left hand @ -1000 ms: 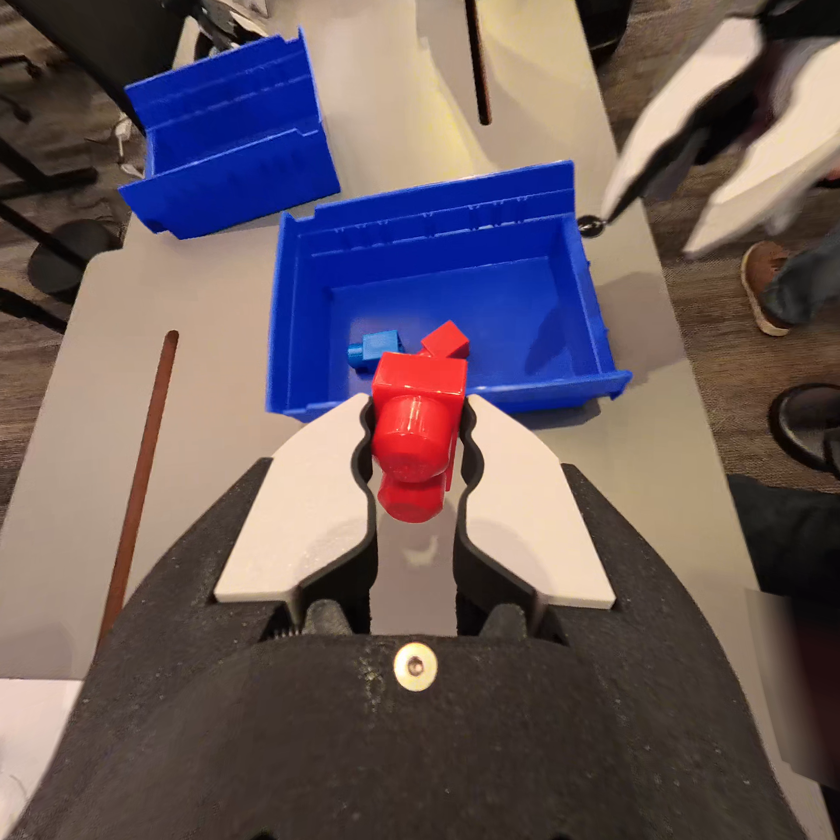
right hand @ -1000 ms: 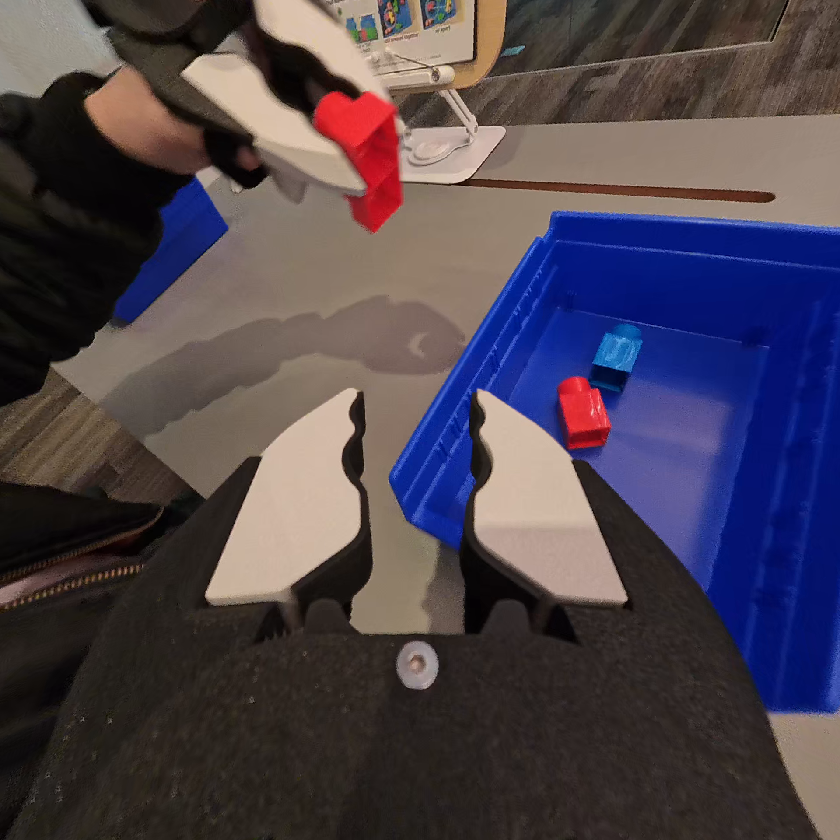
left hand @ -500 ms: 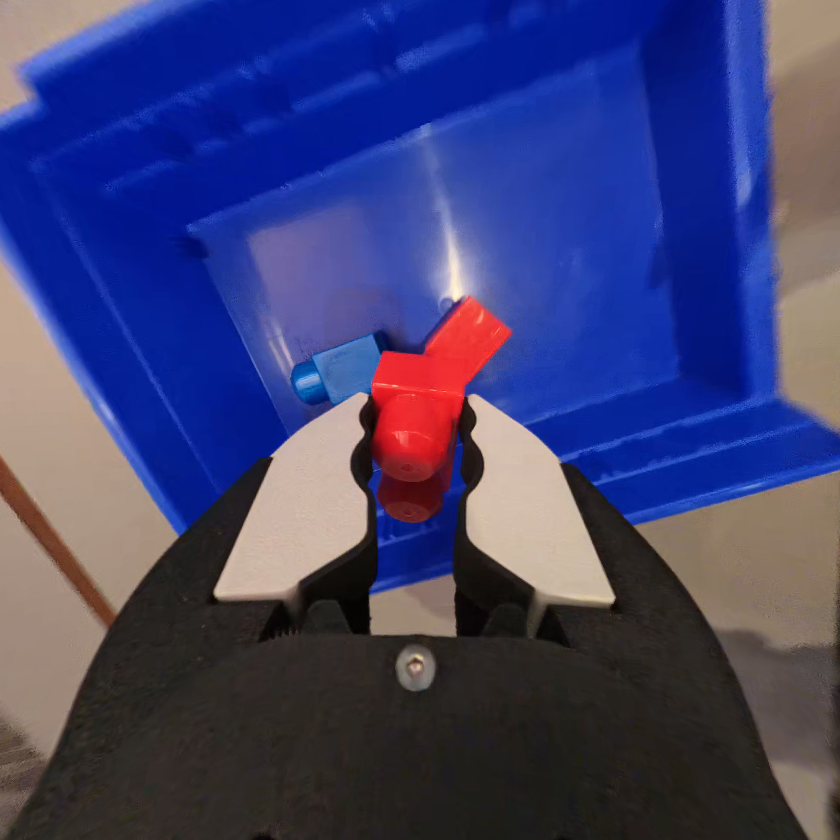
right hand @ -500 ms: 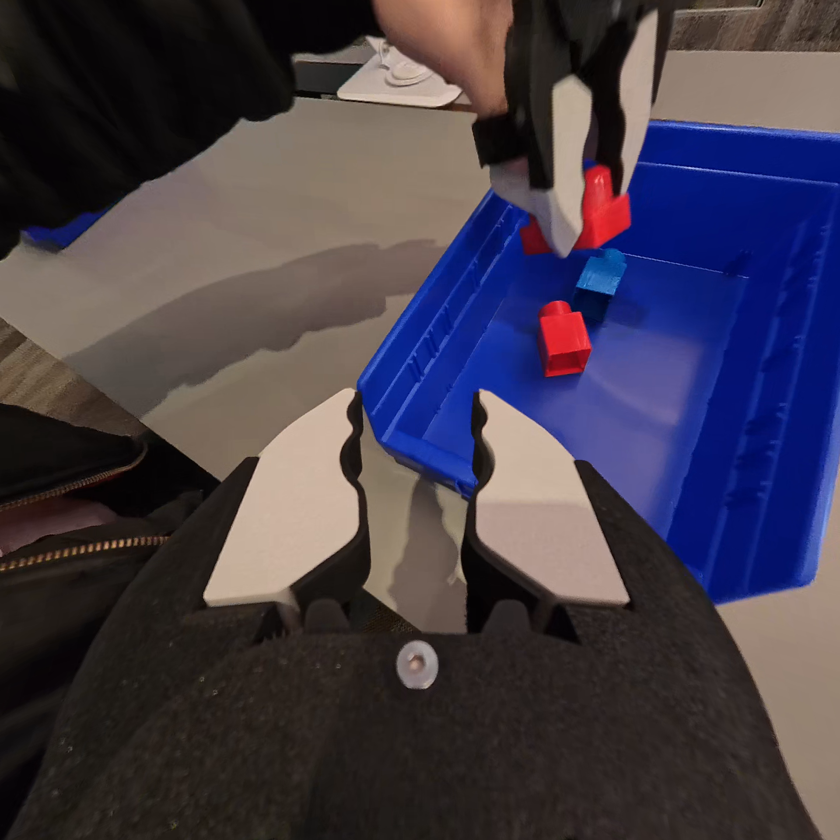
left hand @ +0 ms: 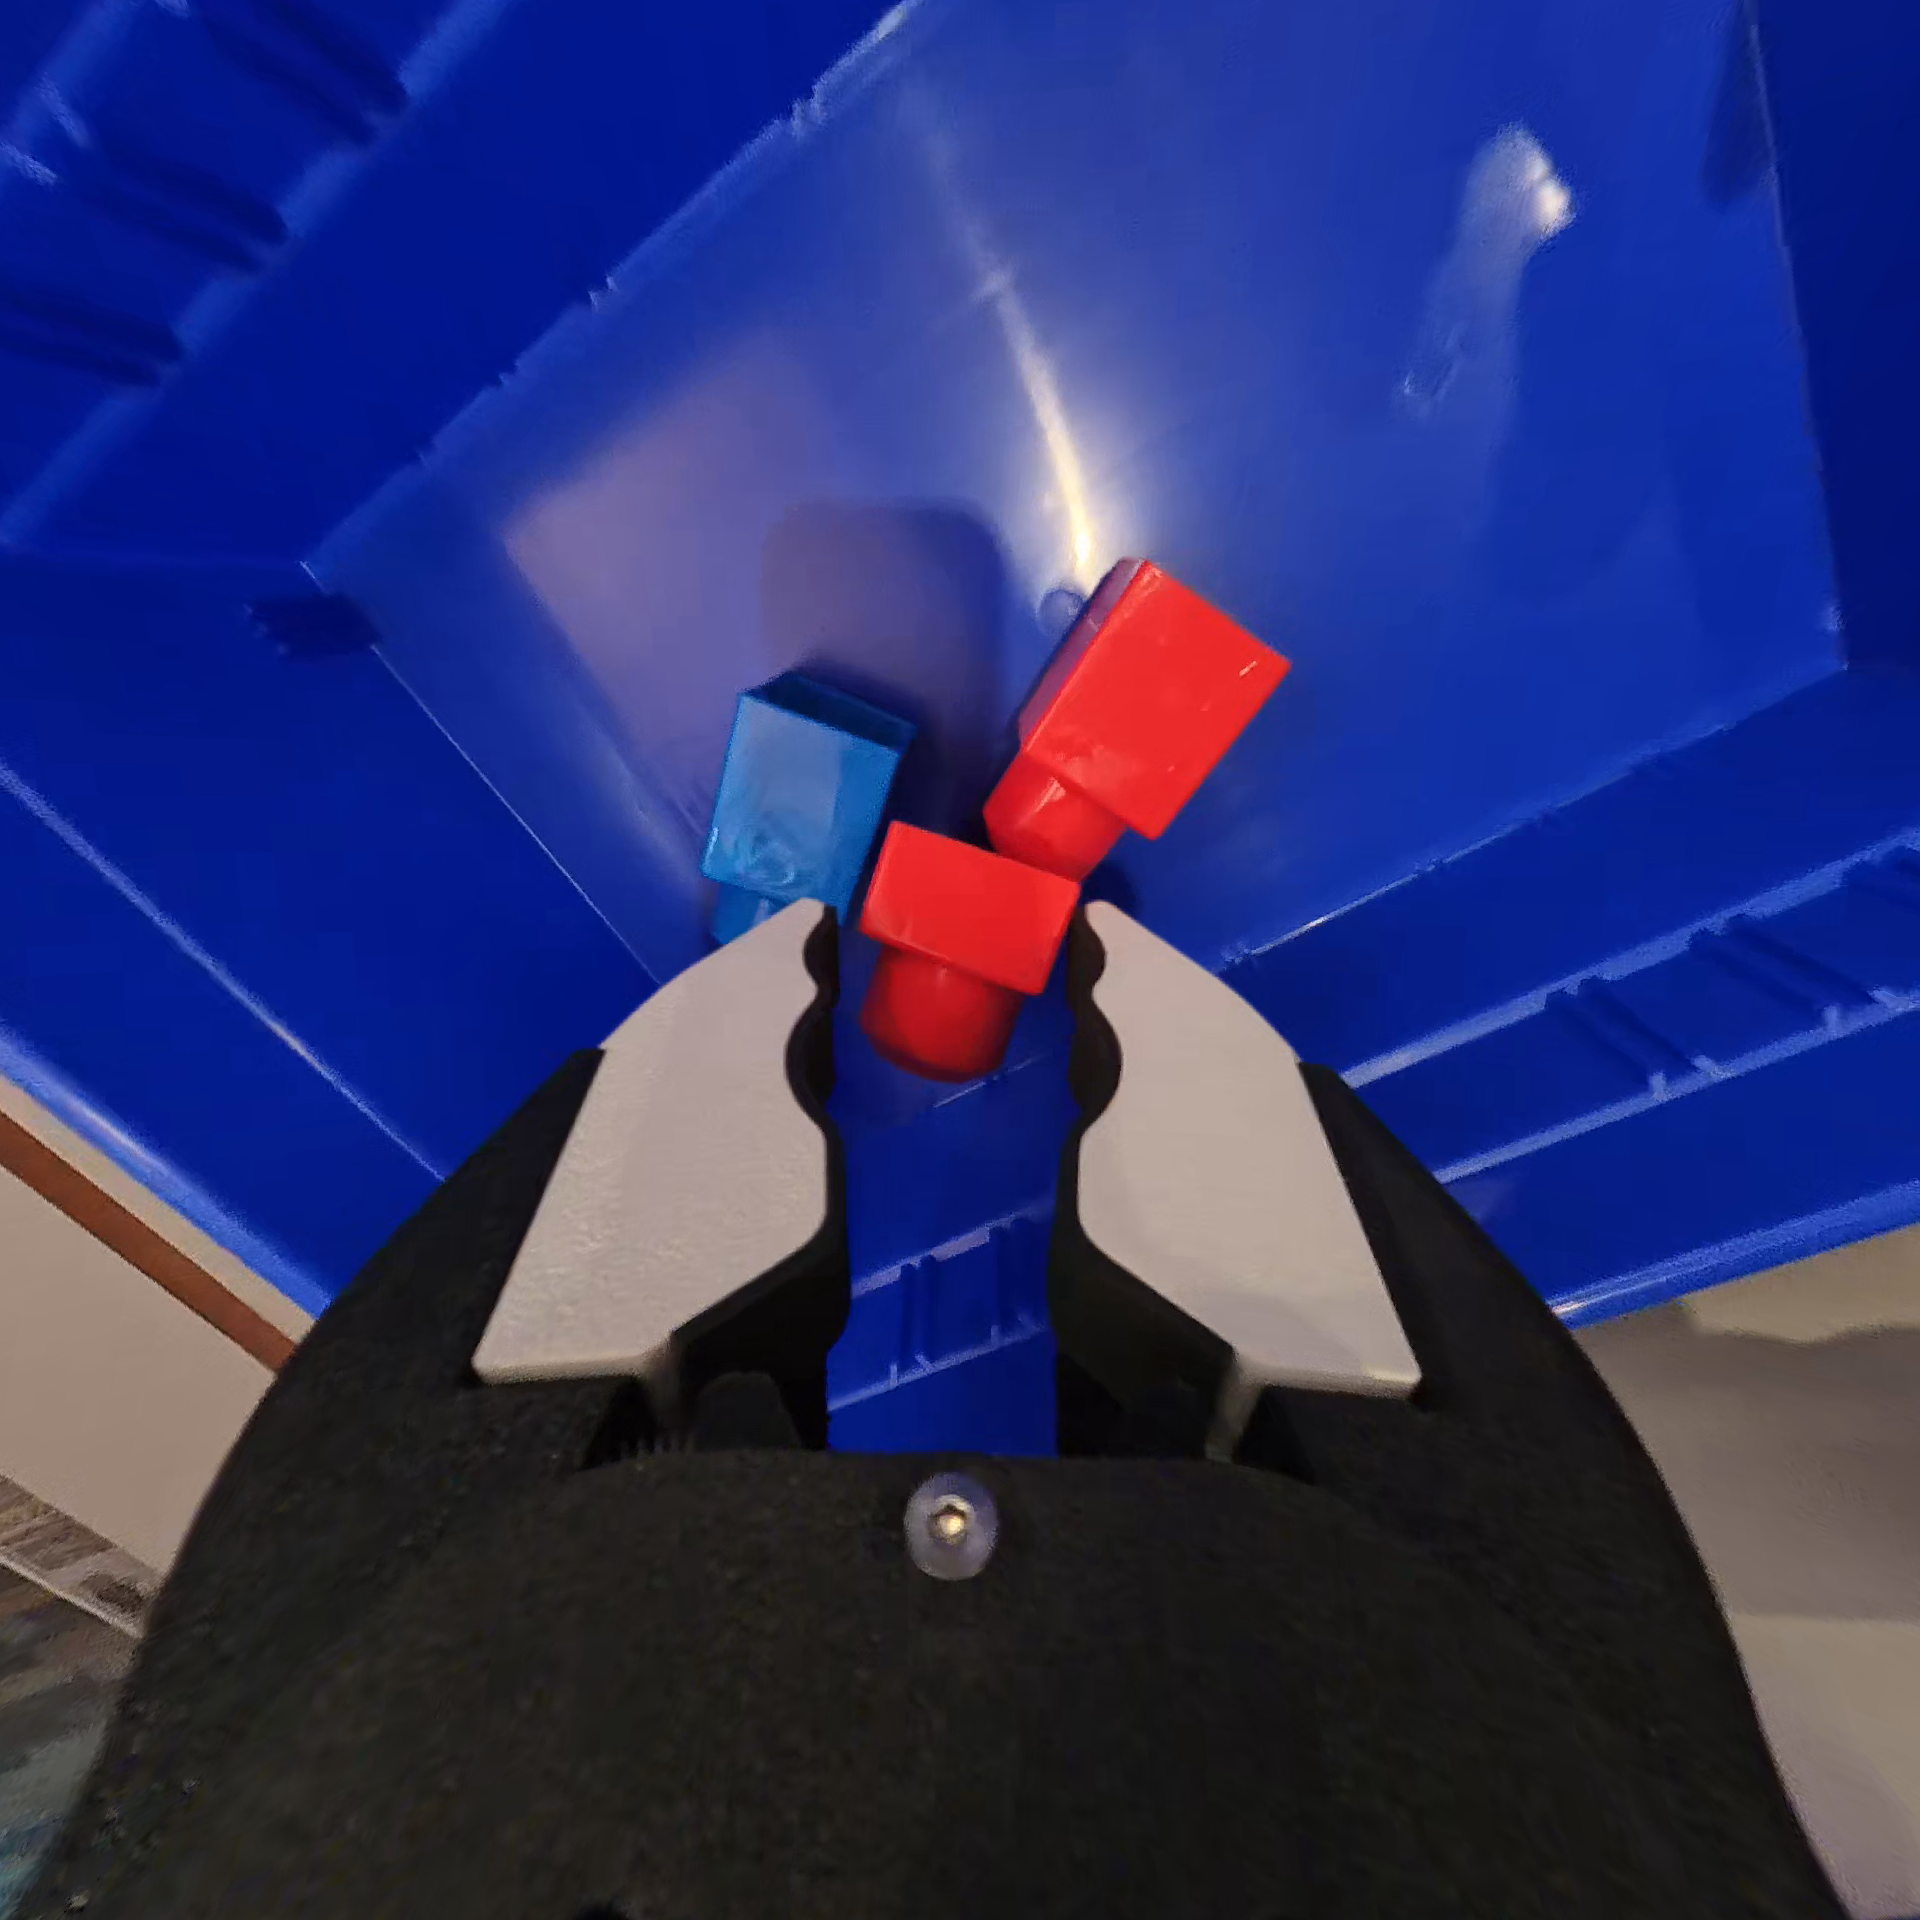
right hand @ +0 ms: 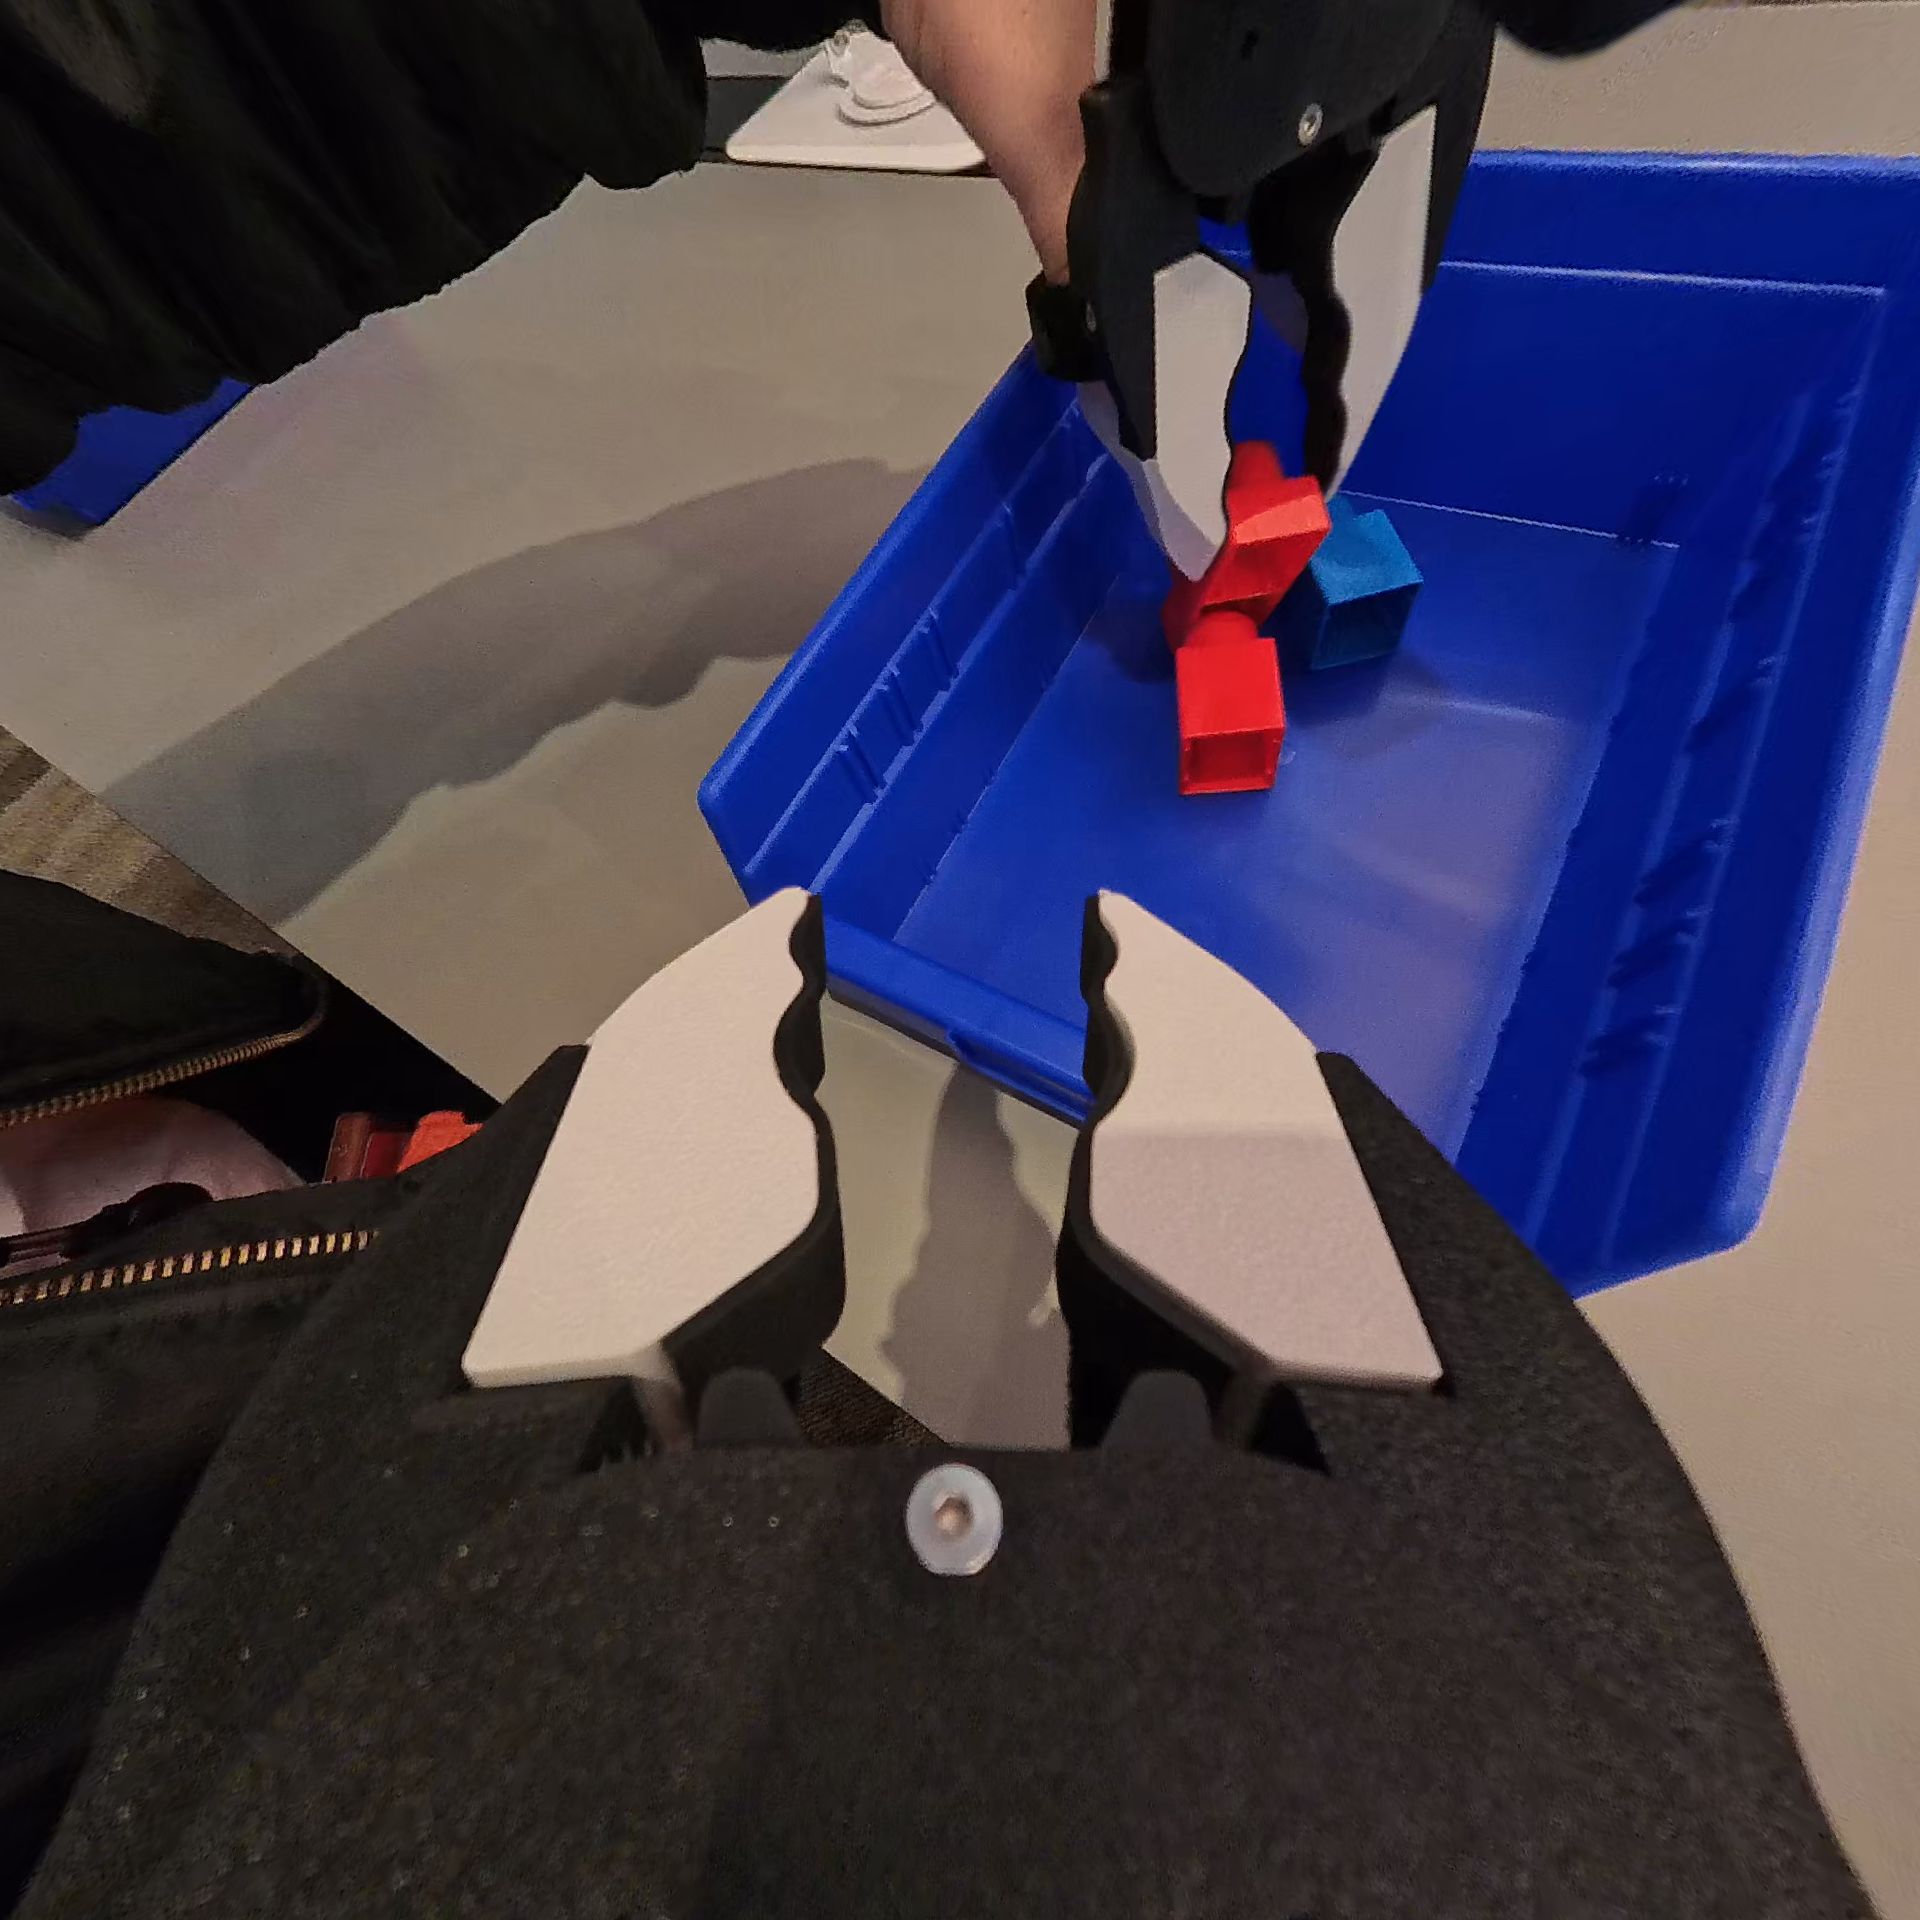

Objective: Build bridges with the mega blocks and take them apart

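Observation:
A blue bin [left hand: 1455,312] holds a small blue block [left hand: 800,800] and a red block [left hand: 1143,707] lying on their sides. My left gripper [left hand: 951,909] reaches down into the bin; a second red block [left hand: 966,914] sits tilted between its fingertips, a gap showing on its left side, jaws slightly parted. In the right wrist view the left gripper [right hand: 1262,520] stands over this red block [right hand: 1262,530], which leans on the lying red block [right hand: 1231,717] beside the blue block [right hand: 1356,592]. My right gripper [right hand: 951,914] is open and empty at the bin's [right hand: 1455,935] near rim.
The bin sits on a grey table [right hand: 520,520]. Another blue bin [right hand: 114,457] is at the far left. A white stand base [right hand: 862,114] is at the back. A black sleeve [right hand: 312,156] crosses the top left. A dark zipped bag [right hand: 156,1195] lies off the table's edge.
My left gripper moved from above the table down into the bin with the red block. Its jaws have widened slightly and the block has slipped toward the tips. The right gripper came closer to the bin.

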`<state>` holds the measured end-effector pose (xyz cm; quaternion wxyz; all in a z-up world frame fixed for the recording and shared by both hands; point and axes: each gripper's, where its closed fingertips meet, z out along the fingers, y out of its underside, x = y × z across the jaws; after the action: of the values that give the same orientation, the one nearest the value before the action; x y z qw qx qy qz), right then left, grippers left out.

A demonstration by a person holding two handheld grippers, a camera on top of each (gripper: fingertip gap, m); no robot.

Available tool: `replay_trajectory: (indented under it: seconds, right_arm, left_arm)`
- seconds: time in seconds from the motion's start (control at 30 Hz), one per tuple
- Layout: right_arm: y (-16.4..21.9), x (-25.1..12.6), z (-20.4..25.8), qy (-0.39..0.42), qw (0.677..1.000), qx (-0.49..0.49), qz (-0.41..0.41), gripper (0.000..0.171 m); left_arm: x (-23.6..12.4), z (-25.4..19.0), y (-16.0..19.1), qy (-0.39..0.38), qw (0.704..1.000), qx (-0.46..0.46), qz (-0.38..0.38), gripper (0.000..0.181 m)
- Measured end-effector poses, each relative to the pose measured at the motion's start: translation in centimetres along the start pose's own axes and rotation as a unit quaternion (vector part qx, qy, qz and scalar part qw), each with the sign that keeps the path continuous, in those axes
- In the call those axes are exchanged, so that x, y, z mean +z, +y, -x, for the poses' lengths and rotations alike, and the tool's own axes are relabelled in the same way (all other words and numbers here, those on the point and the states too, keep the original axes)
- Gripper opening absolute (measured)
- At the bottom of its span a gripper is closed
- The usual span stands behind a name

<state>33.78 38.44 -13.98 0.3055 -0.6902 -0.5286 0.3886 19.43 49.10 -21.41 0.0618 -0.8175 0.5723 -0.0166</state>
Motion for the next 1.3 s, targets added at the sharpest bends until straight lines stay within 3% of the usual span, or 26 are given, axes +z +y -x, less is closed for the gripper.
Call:
replay_trajectory:
  seconds: [0.07, 0.2, 0.3, 0.4, 0.57, 0.77, 0.93, 1.03, 1.13, 1.3]
  right_arm:
    - [0.2, 0.1, -0.1, -0.001, 1.0, 0.003, 0.002, 0.047]
    - [-0.2, 0.1, -0.2, 0.0, 1.0, 0.002, -0.001, 0.047]
    - [-1.3, -0.1, 0.0, 0.004, 1.0, -0.008, -0.015, 0.046]
    - [-3.0, 0.3, 0.7, -0.004, 0.999, -0.018, -0.034, 0.045]
    - [-7.0, 3.2, 4.9, -0.052, 0.993, -0.087, -0.057, 0.045]
    - [-12.5, 9.8, 15.0, -0.135, 0.958, -0.229, -0.108, 0.047]
    - [-15.2, 17.9, 24.0, -0.248, 0.929, -0.242, -0.128, 0.04]
    - [-16.8, 21.8, 27.8, -0.265, 0.92, -0.245, -0.156, 0.03]
    - [-18.0, 23.7, 30.8, -0.266, 0.909, -0.259, -0.187, 0.029]
    - [-17.1, 26.2, 32.9, -0.281, 0.914, -0.249, -0.154, 0.032]
  left_arm:
    - [-0.5, 0.3, -0.4, -0.01, 1.0, -0.013, -0.016, 0.055]
    - [-3.6, 1.1, -0.4, -0.052, 0.996, -0.032, -0.072, 0.056]
    - [-8.6, -0.3, -0.3, -0.073, 0.978, -0.065, -0.182, 0.052]
    - [-14.6, -2.8, 2.3, -0.123, 0.943, -0.109, -0.29, 0.05]
    - [-21.4, -12.0, 11.7, -0.23, 0.868, -0.18, -0.401, 0.05]
    - [-24.2, -26.4, 24.0, -0.397, 0.74, -0.281, -0.465, 0.051]
    - [-23.0, -36.9, 34.7, -0.487, 0.669, -0.392, -0.403, 0.044]
    - [-23.9, -42.6, 42.2, -0.529, 0.626, -0.454, -0.35, 0.043]
    - [-23.0, -47.4, 49.8, -0.523, 0.646, -0.49, -0.262, 0.041]
    - [-18.4, -50.7, 57.8, -0.422, 0.777, -0.443, -0.147, 0.033]
